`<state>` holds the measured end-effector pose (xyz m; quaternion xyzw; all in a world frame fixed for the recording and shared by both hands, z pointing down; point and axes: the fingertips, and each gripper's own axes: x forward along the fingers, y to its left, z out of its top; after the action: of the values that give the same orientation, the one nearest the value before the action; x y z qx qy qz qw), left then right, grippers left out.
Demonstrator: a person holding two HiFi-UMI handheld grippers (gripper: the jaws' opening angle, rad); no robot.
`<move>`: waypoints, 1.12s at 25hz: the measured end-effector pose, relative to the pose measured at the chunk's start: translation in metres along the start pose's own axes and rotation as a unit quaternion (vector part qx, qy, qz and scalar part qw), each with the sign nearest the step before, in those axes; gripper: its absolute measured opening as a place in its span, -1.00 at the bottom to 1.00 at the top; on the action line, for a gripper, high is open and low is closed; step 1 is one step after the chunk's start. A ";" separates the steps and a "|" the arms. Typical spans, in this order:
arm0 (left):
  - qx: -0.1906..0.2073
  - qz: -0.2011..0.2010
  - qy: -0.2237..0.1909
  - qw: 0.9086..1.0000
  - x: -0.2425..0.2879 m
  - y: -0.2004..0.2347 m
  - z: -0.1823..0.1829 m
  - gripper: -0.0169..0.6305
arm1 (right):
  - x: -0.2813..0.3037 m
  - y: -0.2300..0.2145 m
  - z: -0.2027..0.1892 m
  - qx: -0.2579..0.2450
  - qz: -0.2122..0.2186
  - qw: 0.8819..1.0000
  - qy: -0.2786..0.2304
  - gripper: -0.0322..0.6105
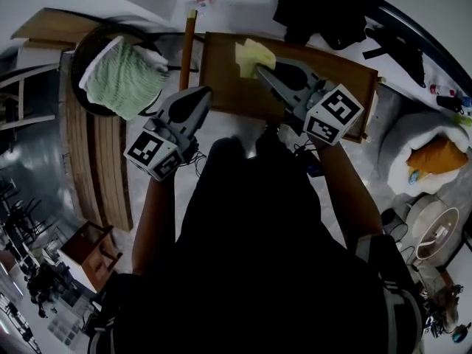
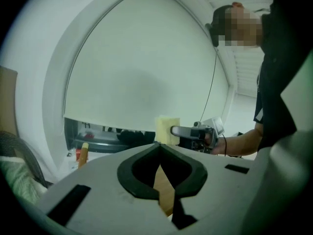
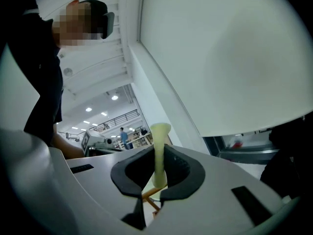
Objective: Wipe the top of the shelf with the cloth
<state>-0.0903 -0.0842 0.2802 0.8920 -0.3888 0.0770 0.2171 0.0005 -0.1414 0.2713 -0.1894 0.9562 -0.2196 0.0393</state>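
Right gripper: the right gripper (image 1: 262, 71) reaches over the far left part of the flat brown wooden shelf top (image 1: 324, 80). Its fingers are clamped on one edge of the cloth.
Cloth: the pale yellow folded cloth (image 1: 254, 54) sits over the shelf top near its far edge, left of the middle. In the right gripper view it stands as a thin upright strip between the fingers. Whether it touches the wood cannot be told.
Left gripper: the left gripper (image 1: 204, 91) hangs at the left edge of the shelf top, apart from the cloth. Its fingers are pressed together with nothing between them.
Left of the shelf: a round black basket (image 1: 81, 54) holds a light green ribbed towel (image 1: 122, 76).
Between basket and shelf: a slim wooden stick (image 1: 189, 44).
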 end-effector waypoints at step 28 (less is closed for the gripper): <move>-0.106 0.133 0.241 0.956 0.100 0.194 -0.104 -0.91 | 0.169 -0.155 -0.231 0.175 -0.254 0.926 0.216 -0.77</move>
<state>-0.1595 -0.2206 0.4672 0.7592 -0.4460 0.2759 0.3854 -0.1388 -0.2411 0.5486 -0.3634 0.8079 -0.4219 -0.1929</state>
